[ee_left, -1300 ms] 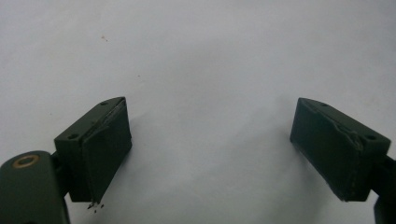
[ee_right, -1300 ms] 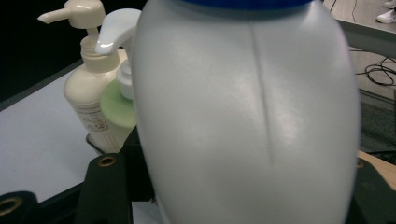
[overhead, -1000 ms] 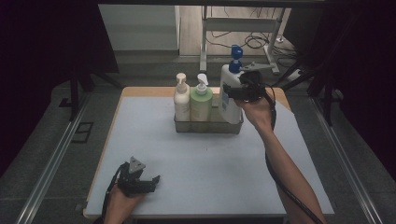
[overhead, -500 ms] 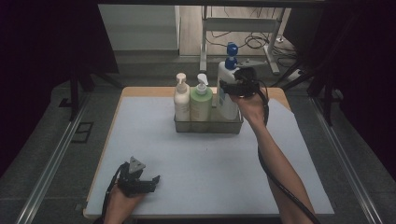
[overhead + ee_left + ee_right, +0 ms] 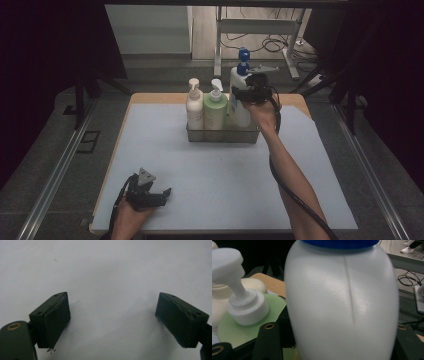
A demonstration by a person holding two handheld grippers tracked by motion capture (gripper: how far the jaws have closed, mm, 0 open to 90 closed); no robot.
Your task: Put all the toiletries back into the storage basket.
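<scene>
Three pump bottles stand in a row in the metal caddy (image 5: 222, 135) at the far middle of the tabletop (image 5: 225, 190): a cream bottle (image 5: 194, 107) on the left, a green bottle (image 5: 215, 109) in the middle, and a white bottle with a blue pump (image 5: 238, 97) on the right. The right gripper (image 5: 239, 93) is clamped around the white bottle's upper body, one jaw on either side, and the bottle's white wall bulges close between the jaws in the right gripper view. The left gripper (image 5: 162, 194) rests at the near left of the tabletop, well apart from the caddy, its jaws spread wide over bare surface with nothing between them.
</scene>
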